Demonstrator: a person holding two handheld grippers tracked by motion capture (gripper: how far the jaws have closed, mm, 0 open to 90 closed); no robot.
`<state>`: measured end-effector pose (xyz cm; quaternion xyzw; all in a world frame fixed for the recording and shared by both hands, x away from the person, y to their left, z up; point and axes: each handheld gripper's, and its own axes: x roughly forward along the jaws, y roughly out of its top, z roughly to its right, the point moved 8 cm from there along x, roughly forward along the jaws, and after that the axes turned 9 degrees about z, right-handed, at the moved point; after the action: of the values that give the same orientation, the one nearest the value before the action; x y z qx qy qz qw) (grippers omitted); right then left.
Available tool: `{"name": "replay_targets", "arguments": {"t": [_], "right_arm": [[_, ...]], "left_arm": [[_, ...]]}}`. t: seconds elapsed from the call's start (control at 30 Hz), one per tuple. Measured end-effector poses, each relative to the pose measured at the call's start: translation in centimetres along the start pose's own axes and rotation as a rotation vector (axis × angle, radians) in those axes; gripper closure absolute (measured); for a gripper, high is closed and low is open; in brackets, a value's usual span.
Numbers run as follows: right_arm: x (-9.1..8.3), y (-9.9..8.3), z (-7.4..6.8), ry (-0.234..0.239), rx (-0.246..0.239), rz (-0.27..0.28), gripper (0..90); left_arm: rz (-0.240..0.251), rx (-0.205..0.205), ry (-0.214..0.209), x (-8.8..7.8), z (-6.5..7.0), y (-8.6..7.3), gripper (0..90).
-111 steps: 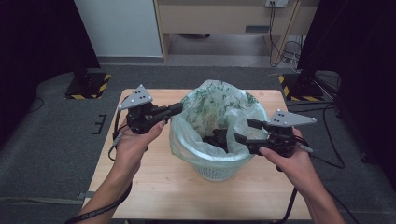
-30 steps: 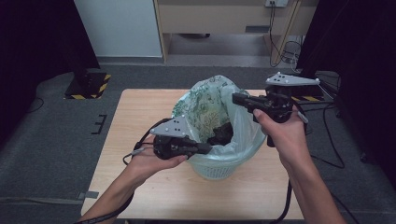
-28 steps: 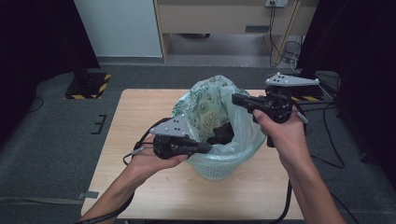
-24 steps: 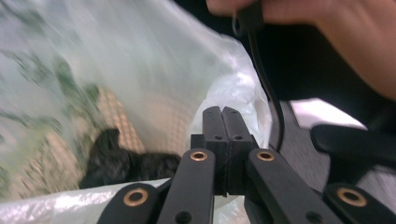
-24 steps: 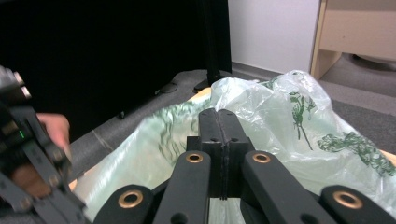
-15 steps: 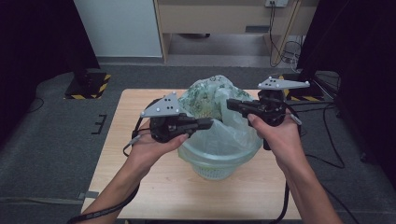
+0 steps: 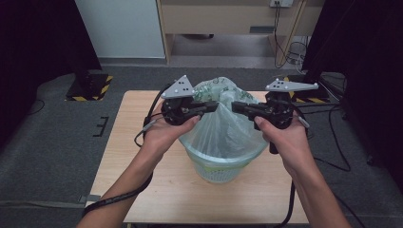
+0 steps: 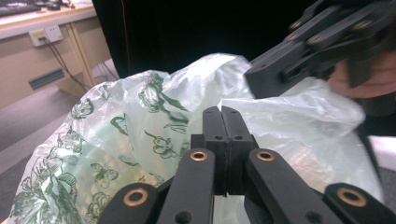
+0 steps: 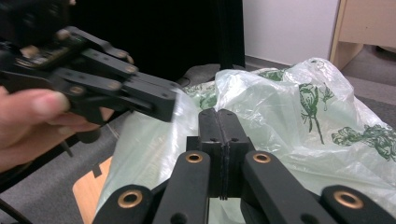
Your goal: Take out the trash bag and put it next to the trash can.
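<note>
Basket, pale green and round, stands at the middle of the table in the high view, lined with a thin plastic bag printed with green flowers. The bag's top is drawn up into a peak above the rim, so its contents cannot be seen. The left gripper and right gripper meet at that peak, each with jaws clamped on bag film.

In the left gripper view, the jaws are together at lower centre against the bag, with the right gripper at upper right.

In the right gripper view, the jaws are pressed together on film, with the left gripper at left.
</note>
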<state>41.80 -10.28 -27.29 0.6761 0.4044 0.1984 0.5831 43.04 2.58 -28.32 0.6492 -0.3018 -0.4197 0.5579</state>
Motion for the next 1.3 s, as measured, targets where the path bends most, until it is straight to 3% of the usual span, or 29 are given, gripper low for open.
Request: {"name": "replay_targets", "arguments": {"t": [0.27,0.4,0.53,0.63,0.73,0.8,0.97,1.1,1.17,1.3], "right_arm": [[0.6,-0.4,-0.1,0.024,0.013,-0.014,70.2],[1.1,-1.0,-0.4,0.024,0.001,-0.049,59.7],[1.6,-1.5,-0.3,-0.005,-0.042,-0.080,80.4],[1.7,-1.6,-0.1,-0.009,-0.042,-0.086,89.5],[1.5,-1.3,0.1,-0.018,-0.036,-0.071,90.0],[1.2,-0.9,0.2,-0.024,-0.030,-0.053,90.0],[0.8,0.4,0.4,-0.034,-0.036,-0.027,90.0],[0.9,1.4,0.6,-0.040,-0.030,-0.015,90.0],[1.1,1.7,0.5,-0.035,-0.022,-0.008,90.0],[1.6,2.1,-0.1,-0.019,-0.013,0.000,90.0]], "left_arm": [[-0.018,-0.010,0.006,1.2,-0.5,-0.3,89.9],[-0.002,-0.026,0.005,1.5,-0.6,-0.1,90.0],[0.007,-0.027,0.012,1.4,-0.5,0.2,89.9],[0.028,-0.030,0.033,1.0,-0.6,0.4,89.0],[0.057,-0.050,0.058,0.5,-0.7,0.6,72.5],[0.078,-0.060,0.088,0.0,-0.9,0.7,54.2],[0.070,-0.039,0.103,-0.5,-0.6,-0.1,26.1],[0.041,-0.034,0.090,-0.1,-0.7,-1.0,15.1],[0.041,-0.047,0.075,0.2,-0.7,-1.2,13.2],[0.034,-0.024,0.076,0.9,-0.4,-1.3,11.8]]}}
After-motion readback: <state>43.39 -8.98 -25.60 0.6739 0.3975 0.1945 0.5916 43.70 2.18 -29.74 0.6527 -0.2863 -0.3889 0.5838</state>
